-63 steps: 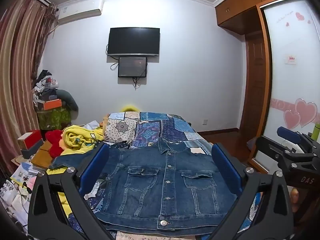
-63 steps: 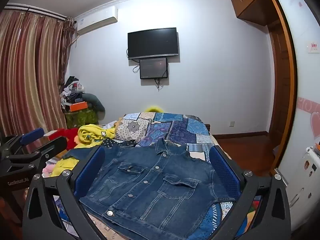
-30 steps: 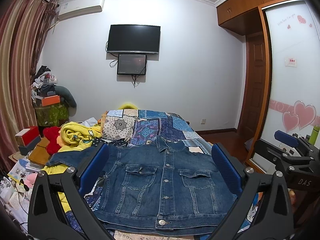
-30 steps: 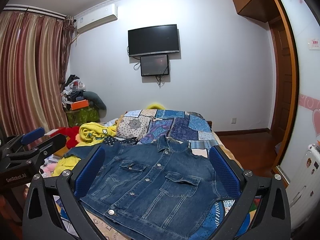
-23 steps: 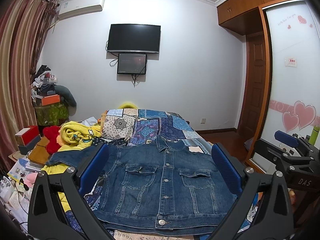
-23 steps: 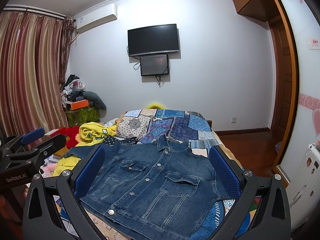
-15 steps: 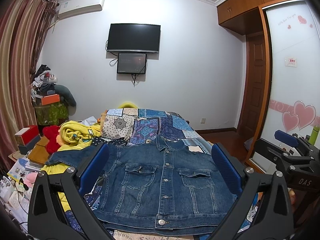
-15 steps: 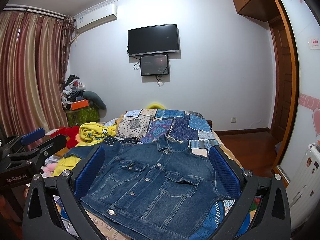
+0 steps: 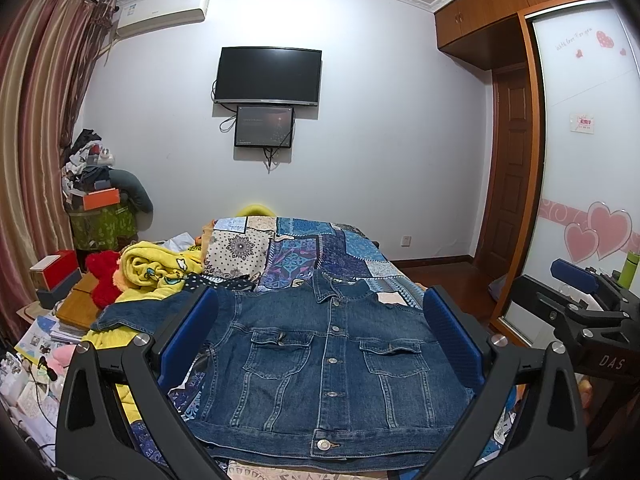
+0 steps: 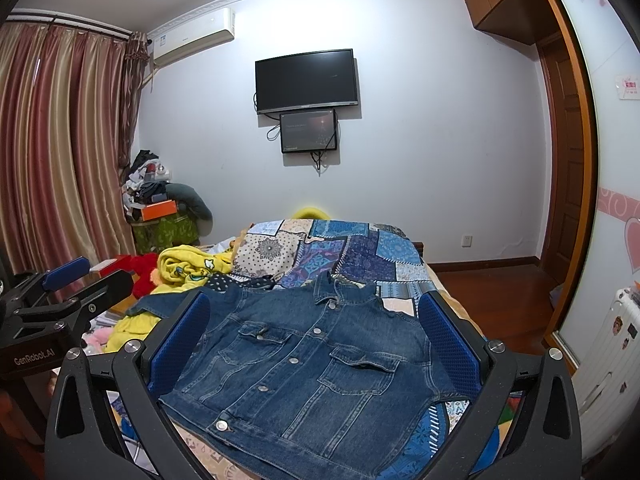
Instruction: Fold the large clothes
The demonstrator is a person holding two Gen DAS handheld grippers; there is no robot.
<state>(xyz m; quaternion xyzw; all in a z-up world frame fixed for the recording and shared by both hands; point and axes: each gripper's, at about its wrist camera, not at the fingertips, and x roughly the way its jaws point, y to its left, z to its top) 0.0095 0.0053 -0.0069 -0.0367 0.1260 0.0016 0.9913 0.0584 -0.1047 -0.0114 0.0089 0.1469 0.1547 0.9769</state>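
On the patchwork quilt, denim jacket laid flat, buttoned, collar at 12 o'clock, presumably spread for folding; left gripper and right gripper held wide open above the hem, nothing grasped.
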